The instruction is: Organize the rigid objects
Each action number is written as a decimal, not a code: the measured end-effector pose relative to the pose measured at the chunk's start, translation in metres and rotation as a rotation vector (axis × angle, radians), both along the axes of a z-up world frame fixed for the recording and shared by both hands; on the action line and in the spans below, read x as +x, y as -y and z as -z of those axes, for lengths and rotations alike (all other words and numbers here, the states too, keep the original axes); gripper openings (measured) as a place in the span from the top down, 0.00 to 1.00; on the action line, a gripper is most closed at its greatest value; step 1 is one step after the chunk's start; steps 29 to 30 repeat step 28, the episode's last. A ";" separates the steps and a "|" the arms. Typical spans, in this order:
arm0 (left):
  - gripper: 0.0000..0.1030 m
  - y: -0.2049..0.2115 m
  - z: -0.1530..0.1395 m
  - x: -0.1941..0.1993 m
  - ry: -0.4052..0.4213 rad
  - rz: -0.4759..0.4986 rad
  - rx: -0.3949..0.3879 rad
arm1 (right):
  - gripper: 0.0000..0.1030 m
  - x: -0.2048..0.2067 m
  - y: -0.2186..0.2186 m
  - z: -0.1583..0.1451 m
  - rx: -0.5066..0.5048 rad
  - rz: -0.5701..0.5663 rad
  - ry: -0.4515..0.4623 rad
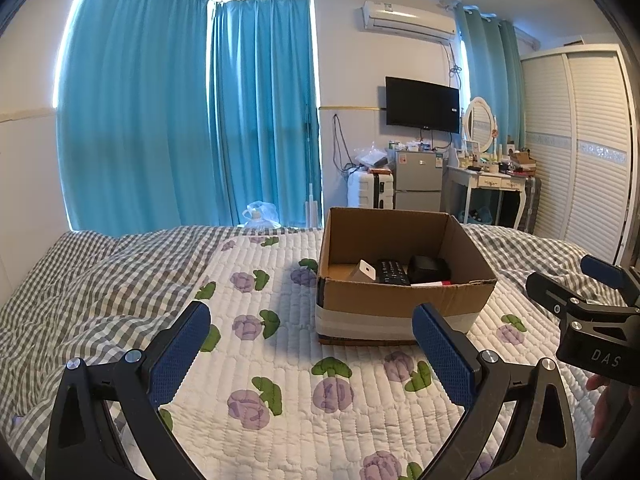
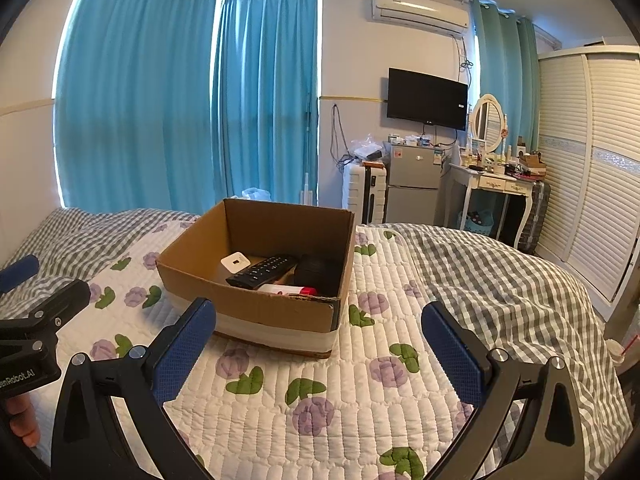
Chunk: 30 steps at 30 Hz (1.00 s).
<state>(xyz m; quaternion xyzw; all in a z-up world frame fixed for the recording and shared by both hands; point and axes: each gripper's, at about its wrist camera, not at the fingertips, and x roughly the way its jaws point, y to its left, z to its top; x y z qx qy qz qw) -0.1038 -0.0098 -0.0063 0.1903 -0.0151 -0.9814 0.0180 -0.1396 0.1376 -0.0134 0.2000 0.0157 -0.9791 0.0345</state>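
I see my left hand-held gripper (image 1: 312,344) spread wide over the bed (image 1: 280,360), its two flat fingers faced with dimpled blue rubber pads (image 1: 180,356) on black angular frames, nothing between them; my right hand-held gripper (image 2: 320,344) is spread just the same, its pads (image 2: 452,356) empty too. Each one shows at the edge of the other's view, black metal with small silver screws. Ahead of both sits the box (image 1: 400,304), open-topped corrugated cardboard, square-cornered, with a band of pale glossy tape wrapped round its lower part and a ragged torn front rim. The rigid things lie inside it on the bottom: a long black remote (image 2: 262,271) with rows of little buttons, lying aslant; a small white square block (image 2: 236,262) with rounded corners just left of it; a bulky matte black object (image 2: 318,274) against the right wall, whose kind I cannot tell; and a white tube with a red cap (image 2: 288,290) flat along the front wall. The box rests on a white quilted cover, ribbed in stitched rows and printed with purple flowers and green leaves, and a soft grey checked blanket (image 2: 500,280) lies rumpled on both sides
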 end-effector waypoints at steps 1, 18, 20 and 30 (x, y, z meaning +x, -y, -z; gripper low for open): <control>0.00 0.000 0.000 0.000 0.000 -0.001 0.001 | 0.00 0.000 0.000 0.000 0.000 0.001 0.000; 0.00 0.001 0.001 0.000 0.004 0.001 0.000 | 0.00 -0.002 0.000 0.001 0.001 0.004 0.004; 0.00 0.001 0.001 0.000 0.004 0.000 -0.002 | 0.00 -0.002 0.000 0.002 0.000 0.003 0.006; 0.00 0.000 0.002 0.001 -0.008 0.001 -0.010 | 0.00 -0.002 0.000 0.003 0.000 0.004 0.010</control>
